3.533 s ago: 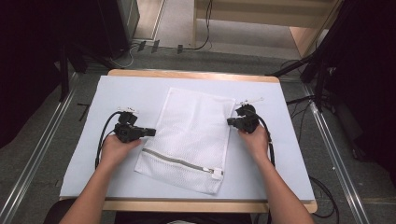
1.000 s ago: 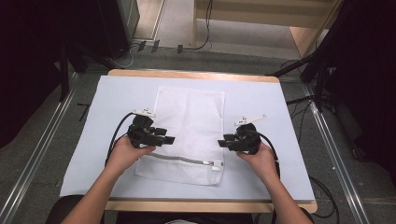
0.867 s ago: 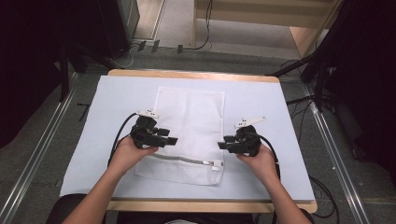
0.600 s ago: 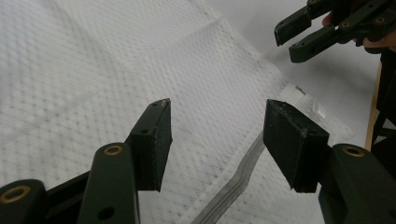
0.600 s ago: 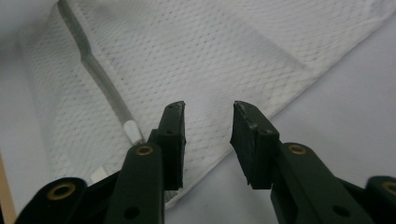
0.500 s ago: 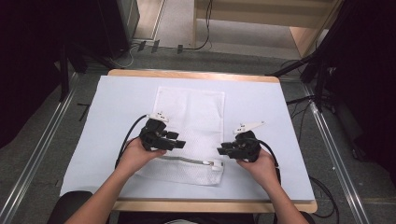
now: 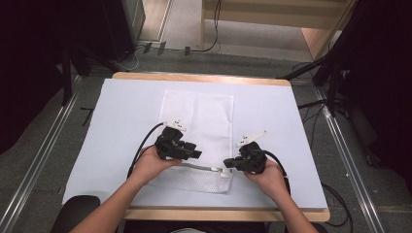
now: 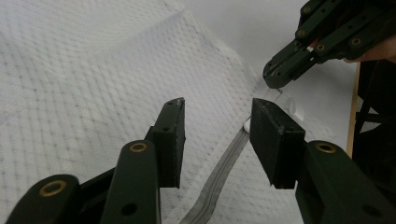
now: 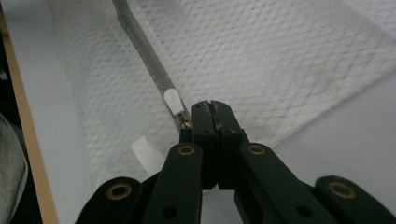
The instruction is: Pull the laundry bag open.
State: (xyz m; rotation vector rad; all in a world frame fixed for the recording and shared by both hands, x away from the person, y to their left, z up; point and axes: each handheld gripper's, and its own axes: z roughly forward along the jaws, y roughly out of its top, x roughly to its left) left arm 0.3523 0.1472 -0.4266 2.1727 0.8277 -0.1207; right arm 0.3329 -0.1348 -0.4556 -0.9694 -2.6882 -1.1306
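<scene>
Your mesh laundry bag [image 7: 197,127] lies flat on the table [image 7: 111,126], its long axis running from the near edge to the far edge, and the zipper [image 7: 201,168] crosses it near its near end, at right angles to that axis. The zipper pull [image 9: 173,101] sits at the zipper's right end, pointing back along the track. Your right hand-held gripper [image 7: 228,164] is the nearer one: its jaws are closed together just beside the pull, apparently pinching the bag's mesh at the zipper's end, though the exact bite is hidden. Your left hand-held gripper [image 7: 194,151] hovers over the zipper to the left of the pull, jaws parted and just narrowing, nothing yet between the pads [image 8: 273,140]. From it, the pull lies ahead along the track, so judge your approach along the zipper line.
</scene>
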